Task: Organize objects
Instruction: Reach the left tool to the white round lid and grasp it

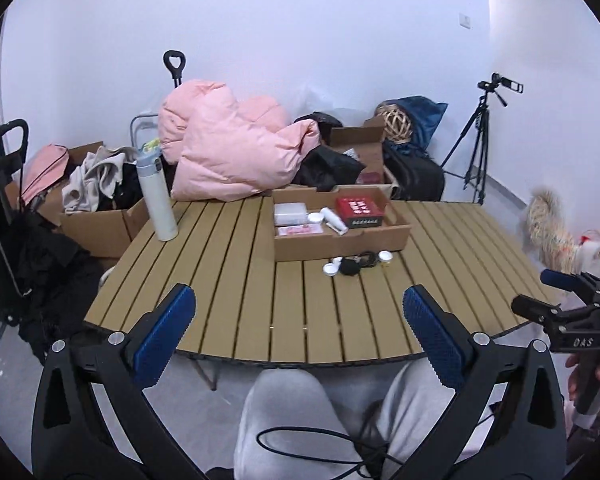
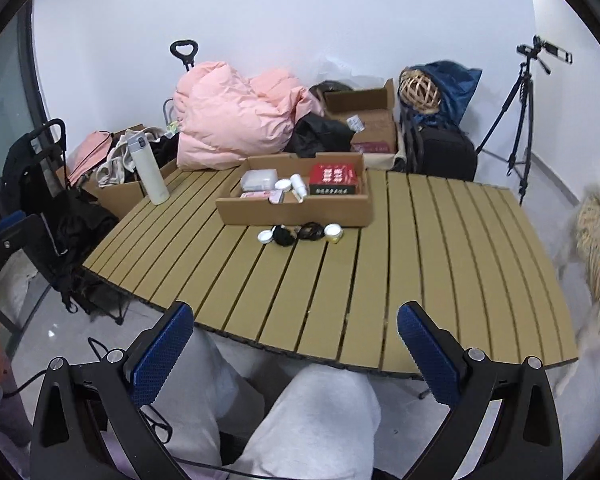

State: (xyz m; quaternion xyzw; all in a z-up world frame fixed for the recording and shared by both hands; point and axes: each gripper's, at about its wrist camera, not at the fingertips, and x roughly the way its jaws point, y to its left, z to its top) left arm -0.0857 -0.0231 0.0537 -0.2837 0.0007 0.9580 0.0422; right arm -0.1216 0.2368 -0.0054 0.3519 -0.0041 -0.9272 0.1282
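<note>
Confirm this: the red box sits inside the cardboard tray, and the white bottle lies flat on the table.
Wrong on one point. The red box does sit inside the cardboard tray, but the white bottle stands upright on the table, as the left wrist view shows.

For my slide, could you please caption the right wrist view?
Open right claw above the table edge, facing a half-filled box.

A shallow open cardboard tray (image 1: 342,245) sits on the slatted tan desk (image 1: 240,300). Inside it, a red box with white lettering (image 1: 359,211) fills the right end, a clear plastic case (image 1: 289,213) the left, with a white tube (image 1: 334,221) and a round white jar (image 1: 315,218) between them and a pink packet (image 1: 299,231) in front. Just before the tray lie a white lid (image 1: 330,268), a tangle of black cord (image 1: 356,264) and a small white-capped jar (image 1: 385,258).
</note>
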